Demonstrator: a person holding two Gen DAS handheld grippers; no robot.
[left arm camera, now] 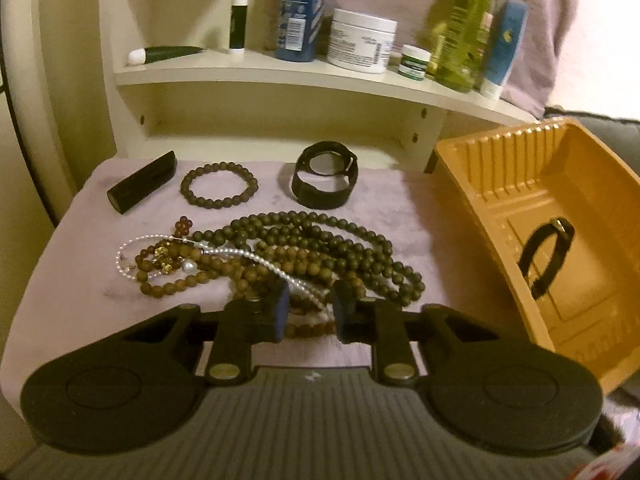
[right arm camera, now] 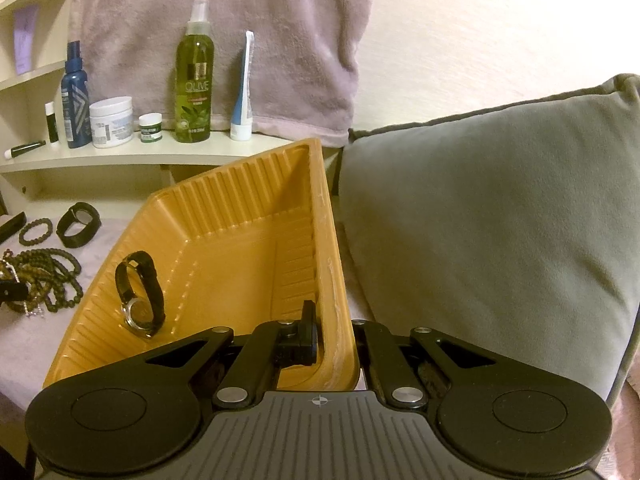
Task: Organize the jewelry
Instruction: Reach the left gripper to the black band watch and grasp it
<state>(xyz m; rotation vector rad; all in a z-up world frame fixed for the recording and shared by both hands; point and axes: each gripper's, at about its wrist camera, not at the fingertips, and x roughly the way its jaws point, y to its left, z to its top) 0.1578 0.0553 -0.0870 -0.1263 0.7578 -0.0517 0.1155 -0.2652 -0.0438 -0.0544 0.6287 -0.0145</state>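
Observation:
A tangle of dark and brown bead necklaces with a white pearl strand lies on the pale cloth. My left gripper hangs low over its near edge, jaws a little apart, pearls and brown beads in the gap. Farther back lie a dark bead bracelet and a black watch. My right gripper is shut on the side wall of the orange tray, which is tilted up. One finger is inside the tray; the other is hidden behind the wall. A silver-faced wristwatch rests inside.
A black oblong case lies at the cloth's back left. A cream shelf behind holds bottles, jars and tubes. A grey cushion stands right of the tray, and a pink towel hangs on the wall.

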